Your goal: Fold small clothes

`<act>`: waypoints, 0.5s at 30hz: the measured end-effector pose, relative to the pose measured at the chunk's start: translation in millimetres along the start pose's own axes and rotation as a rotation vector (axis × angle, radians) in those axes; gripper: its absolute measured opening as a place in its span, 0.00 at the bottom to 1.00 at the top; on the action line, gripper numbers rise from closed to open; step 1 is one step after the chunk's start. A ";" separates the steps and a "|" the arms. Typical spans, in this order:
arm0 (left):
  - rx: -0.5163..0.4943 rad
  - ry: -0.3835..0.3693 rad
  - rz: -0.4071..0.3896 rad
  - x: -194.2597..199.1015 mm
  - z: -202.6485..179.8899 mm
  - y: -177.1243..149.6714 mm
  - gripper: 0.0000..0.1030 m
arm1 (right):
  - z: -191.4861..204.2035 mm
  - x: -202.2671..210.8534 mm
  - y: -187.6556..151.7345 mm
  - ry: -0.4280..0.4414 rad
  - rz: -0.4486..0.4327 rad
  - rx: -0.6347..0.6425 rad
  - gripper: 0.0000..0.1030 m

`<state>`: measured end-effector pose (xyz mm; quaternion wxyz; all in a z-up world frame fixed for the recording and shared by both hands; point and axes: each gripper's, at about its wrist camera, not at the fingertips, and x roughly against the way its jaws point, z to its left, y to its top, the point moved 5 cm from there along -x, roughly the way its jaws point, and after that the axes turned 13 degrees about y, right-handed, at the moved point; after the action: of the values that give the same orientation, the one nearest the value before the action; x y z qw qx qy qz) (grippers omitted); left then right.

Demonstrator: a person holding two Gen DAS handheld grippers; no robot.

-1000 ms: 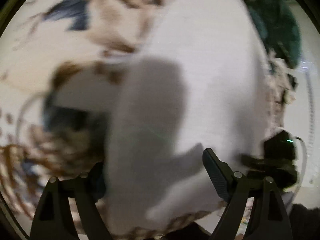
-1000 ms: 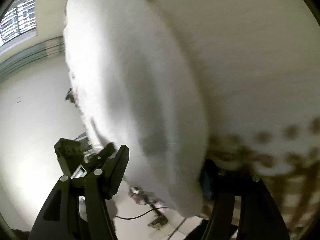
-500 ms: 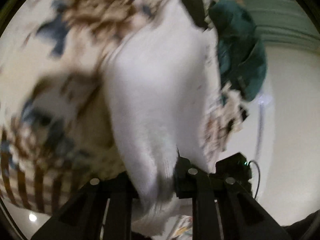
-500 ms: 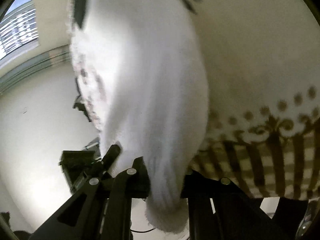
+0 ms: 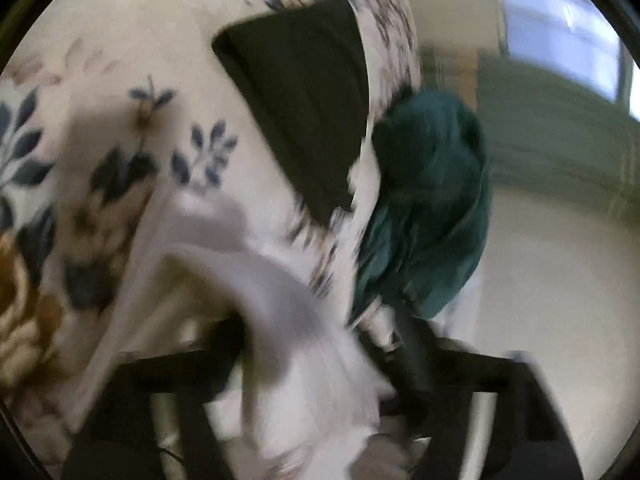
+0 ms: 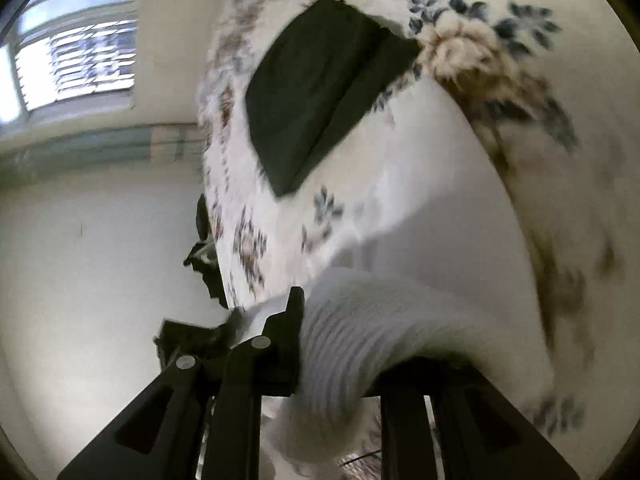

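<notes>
Under both your grippers spreads the floral cloth [image 6: 460, 52], cream with blue leaves and tan blooms, covering the whole work surface. On it, toward the far edge, lies a folded dark garment [image 6: 320, 92], flat and squared. Just past that edge a crumpled teal garment [image 5: 432, 200] hangs in a bunch. The white garment [image 6: 420, 240] you are folding lies near you on the cloth, its near edge lifted and draped over both tools. Your right gripper [image 6: 340, 352] is opening, with the ribbed white hem bunched between its fingers. Your left gripper [image 5: 320, 360] is opening too, blurred, with white fabric trailing across its gap.
</notes>
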<state>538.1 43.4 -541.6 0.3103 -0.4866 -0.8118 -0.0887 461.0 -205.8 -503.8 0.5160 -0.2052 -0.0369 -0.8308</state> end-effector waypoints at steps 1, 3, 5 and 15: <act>0.041 -0.039 -0.035 5.9 -0.4 9.7 0.75 | -2.4 -5.2 15.8 0.000 0.011 -0.014 0.30; 0.071 -0.090 -0.089 18.9 -0.4 19.9 0.77 | -0.7 0.6 33.6 0.020 -0.009 -0.016 0.44; 0.028 -0.032 -0.144 27.2 -1.2 27.2 0.77 | 11.7 11.9 46.3 0.069 -0.017 0.041 0.58; -0.604 0.601 -0.074 -62.7 6.9 5.1 0.73 | -52.8 51.2 54.5 -0.267 -0.022 0.233 0.69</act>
<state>560.4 3.0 -584.9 0.3733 -0.4787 -0.6396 -0.4716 472.9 -288.7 -540.8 0.5176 -0.2523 -0.2034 -0.7919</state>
